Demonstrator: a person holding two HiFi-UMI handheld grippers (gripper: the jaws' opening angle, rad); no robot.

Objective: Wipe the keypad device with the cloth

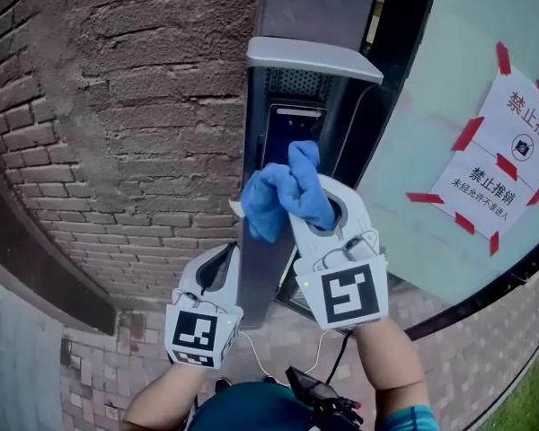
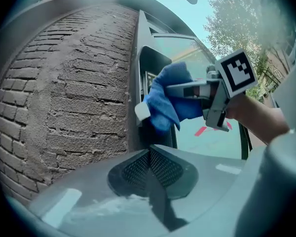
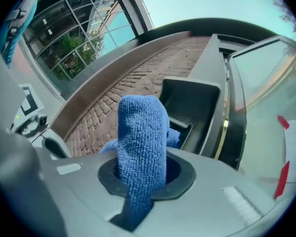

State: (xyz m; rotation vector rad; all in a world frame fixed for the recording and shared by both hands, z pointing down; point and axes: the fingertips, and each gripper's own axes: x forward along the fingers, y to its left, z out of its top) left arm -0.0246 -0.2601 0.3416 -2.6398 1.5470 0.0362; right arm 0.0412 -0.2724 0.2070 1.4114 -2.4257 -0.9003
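Brick fills the left of the head view, a rough red-brown brick wall (image 1: pixel 117 106). To the right is a big glass pane (image 1: pixel 413 88) with a paper notice (image 1: pixel 508 151) fixed on by strips of red tape. Between them rises a dark metal post (image 1: pixel 256 277). Near its top, under a grey hood (image 1: pixel 314 58), the keypad device (image 1: pixel 294 124) sits in a recess on the post's front face.

The right gripper (image 1: pixel 316 206) is raised to that recess with its jaws pinching a bunched blue cloth (image 1: pixel 287 196). Its own view shows the fabric standing straight up out of the clamp. The left gripper (image 1: pixel 223 263) hangs lower, by the post's left edge, with its jaws pressed together on nothing.

The wiping step looks to be in hand, or just about to begin. The cloth's upper fold covers the lower part of the device's dark panel, just below the hood. No view settles whether fabric and panel are touching or a little apart (the bundle hides the meeting point).

The next move probably calls for pressing the wad flat against the panel and stroking it up and down inside the recess. The hood's underside has to be avoided, and so do the recess walls. The cloth sits slightly left of the claw and above it, so the fabric should meet the keypad first — not the jaw tips.
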